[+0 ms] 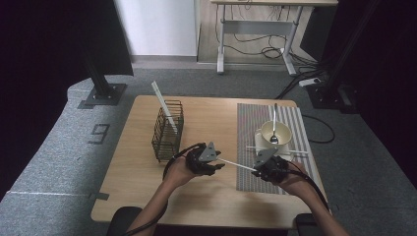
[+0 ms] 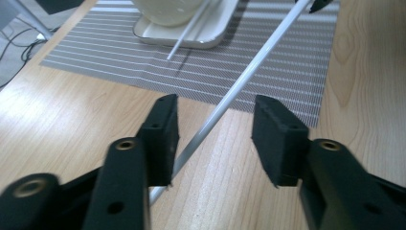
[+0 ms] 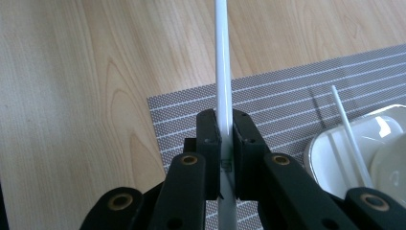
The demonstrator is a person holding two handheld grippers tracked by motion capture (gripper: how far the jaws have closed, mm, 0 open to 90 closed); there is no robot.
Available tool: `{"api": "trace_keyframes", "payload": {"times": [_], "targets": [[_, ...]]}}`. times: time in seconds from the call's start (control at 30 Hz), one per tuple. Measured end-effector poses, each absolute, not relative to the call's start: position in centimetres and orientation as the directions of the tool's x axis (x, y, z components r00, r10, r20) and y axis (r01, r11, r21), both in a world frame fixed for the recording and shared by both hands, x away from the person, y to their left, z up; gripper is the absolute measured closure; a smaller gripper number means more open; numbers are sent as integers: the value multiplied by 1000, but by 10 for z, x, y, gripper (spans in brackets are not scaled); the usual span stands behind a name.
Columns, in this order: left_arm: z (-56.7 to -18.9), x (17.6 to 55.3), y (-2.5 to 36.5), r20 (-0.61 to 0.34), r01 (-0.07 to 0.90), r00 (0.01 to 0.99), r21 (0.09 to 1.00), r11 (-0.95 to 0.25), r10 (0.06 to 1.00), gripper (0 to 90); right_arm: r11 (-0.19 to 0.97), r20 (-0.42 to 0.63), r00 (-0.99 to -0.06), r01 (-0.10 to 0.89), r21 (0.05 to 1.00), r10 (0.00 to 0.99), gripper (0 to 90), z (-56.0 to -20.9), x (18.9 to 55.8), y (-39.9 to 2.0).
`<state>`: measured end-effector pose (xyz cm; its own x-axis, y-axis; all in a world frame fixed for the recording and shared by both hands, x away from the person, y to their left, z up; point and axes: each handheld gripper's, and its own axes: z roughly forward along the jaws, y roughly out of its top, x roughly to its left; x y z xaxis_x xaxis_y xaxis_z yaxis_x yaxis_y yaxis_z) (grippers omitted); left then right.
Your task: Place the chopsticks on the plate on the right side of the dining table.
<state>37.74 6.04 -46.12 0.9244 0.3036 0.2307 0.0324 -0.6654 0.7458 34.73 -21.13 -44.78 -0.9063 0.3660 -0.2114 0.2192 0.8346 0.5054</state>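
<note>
A long white stick (image 1: 236, 164) spans between my two grippers above the table's front middle. My right gripper (image 1: 256, 171) is shut on one end of it; in the right gripper view the jaws (image 3: 225, 120) pinch the stick (image 3: 221, 57), which runs straight ahead over the placemat's edge. My left gripper (image 1: 219, 166) is open. In the left gripper view the stick (image 2: 249, 76) passes slantwise between the spread jaws (image 2: 215, 112), close to the left pad (image 2: 165, 129), and the right pad stands apart from it.
A wire basket (image 1: 167, 130) at mid-left holds an upright white stick (image 1: 162, 101). On the striped placemat (image 1: 246, 123) a white tray (image 1: 297, 152) carries a bowl (image 1: 275, 132) with a spoon (image 1: 274, 125), and another white stick (image 1: 255, 147) lies across it.
</note>
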Motion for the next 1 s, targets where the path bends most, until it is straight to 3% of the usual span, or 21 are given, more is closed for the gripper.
{"api": "trace_keyframes", "payload": {"times": [0.2,0.57,1.0], "targets": [[-461,377,67,158,98,914,806,-583,372,330,829,-217,-897,232,509,385,831,-447,348,-213],[-465,371,73,70,186,882,857,-480,467,157,826,-235,-882,248,506,409,832,-446,352,-216],[-466,360,73,76,190,861,869,-456,504,0,820,-247,-863,276,501,441,831,-446,358,-225]]}}
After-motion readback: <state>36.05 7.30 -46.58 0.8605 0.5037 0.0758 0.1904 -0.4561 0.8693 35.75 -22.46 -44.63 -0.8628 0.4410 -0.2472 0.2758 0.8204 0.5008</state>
